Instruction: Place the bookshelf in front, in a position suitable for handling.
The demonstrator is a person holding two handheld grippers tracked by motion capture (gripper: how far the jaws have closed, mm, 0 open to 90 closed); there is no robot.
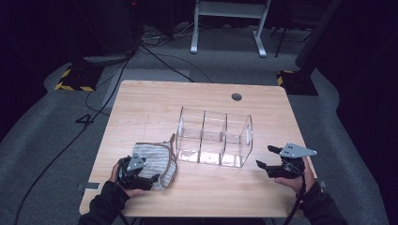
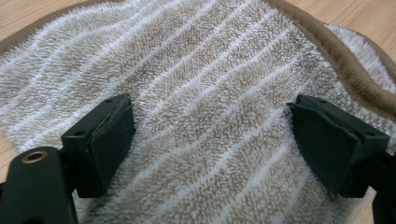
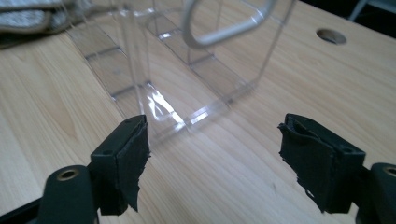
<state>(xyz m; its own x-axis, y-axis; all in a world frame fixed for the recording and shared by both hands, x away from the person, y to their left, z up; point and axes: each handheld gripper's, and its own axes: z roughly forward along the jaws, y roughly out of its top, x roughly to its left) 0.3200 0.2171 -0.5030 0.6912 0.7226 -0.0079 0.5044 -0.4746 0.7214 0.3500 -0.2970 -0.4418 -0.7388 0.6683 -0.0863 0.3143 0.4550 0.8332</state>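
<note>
Black left gripper (image 2: 210, 140) jaws spread wide, hovering over beige white-striped terry towel (image 2: 196, 79) with brown piped edge, front-left on wooden table (image 1: 141, 103) beside clear acrylic divided organiser (image 1: 214, 138); soft, light, limp, so pinch thick hem; right gripper (image 1: 270, 157) likewise gaping, idle

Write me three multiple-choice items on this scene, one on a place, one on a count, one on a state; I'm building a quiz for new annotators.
1. Where does the striped towel lie?
A. inside the organizer
B. on the table, left of the clear organizer
C. on the floor

2. How many compartments does the organizer have?
A. two
B. four
C. six

3. How do the jaws of the left tool stand?
A. open over the towel
B. shut on the towel
C. shut on the organizer

Answers: 1 B, the high view shows it beside the organizer's left wall. 2 C, three columns by two rows. 3 A, towel pile shows between the spread jaws.
</note>
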